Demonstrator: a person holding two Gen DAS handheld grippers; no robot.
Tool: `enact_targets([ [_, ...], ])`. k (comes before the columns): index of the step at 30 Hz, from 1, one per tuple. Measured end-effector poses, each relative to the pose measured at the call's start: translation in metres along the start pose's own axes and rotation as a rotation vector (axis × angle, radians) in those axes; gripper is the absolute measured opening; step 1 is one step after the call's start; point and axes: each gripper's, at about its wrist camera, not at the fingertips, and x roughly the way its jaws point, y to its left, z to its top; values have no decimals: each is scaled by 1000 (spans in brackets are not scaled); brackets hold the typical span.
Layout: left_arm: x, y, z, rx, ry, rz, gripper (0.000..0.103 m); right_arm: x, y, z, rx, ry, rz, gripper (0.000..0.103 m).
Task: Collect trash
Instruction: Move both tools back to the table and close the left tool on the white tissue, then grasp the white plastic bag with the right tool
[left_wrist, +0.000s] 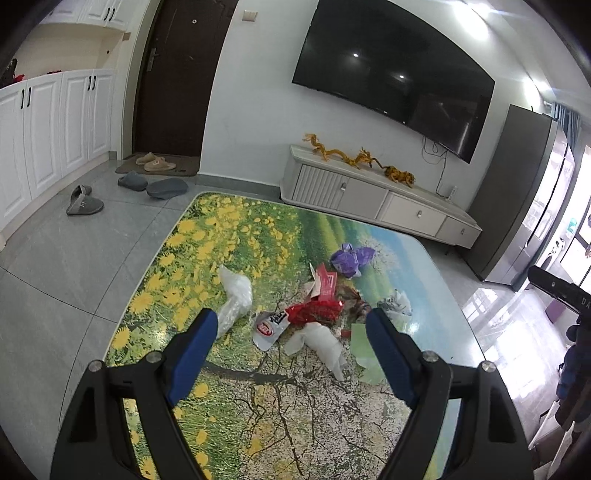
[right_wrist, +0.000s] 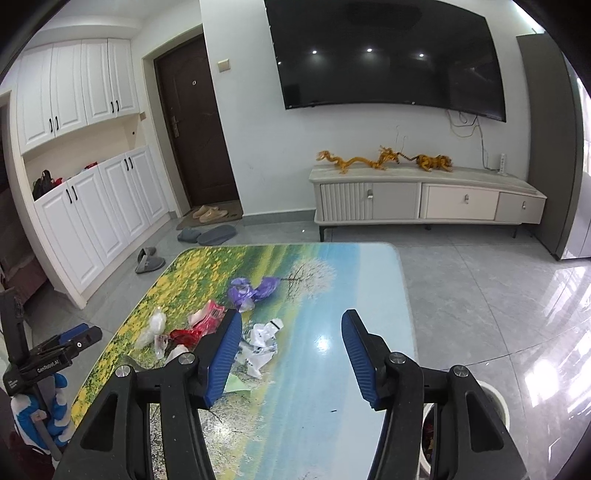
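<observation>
Scattered wrappers are lying near a purple bag (left_wrist: 350, 258) on the flowered table (left_wrist: 177, 258). Both the left gripper (left_wrist: 291, 325) and right gripper (right_wrist: 291, 325) are hovering above that table, jaws apart, holding nothing.

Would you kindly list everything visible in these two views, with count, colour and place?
Crumpled purple plastic bag: one, far end of the litter.
Red crinkled wrapper: one, table centre.
Clear plastic bags: two, whitish, either side of the red wrapper.
Flower-print table: one, green, yellow and blue.
Black wall television: one.
Golden dragon figurines: on the pale cabinet.
Slippers: grey and beige, by the dark door.
White bin: one, beside the table.
Left gripper: open.
Right gripper: open.
</observation>
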Motion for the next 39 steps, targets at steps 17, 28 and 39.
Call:
enact_targets([
  [17,103,-32,-29,-49,197,-55,67,105,3,-25,25,198,104,61],
  [28,136,-32,-34,-32,235,-15,37,174,3,-33,61,285,171,69],
  [39,129,-32,-40,-28,212,-5,17,194,14,-42,70,305,244,50],
])
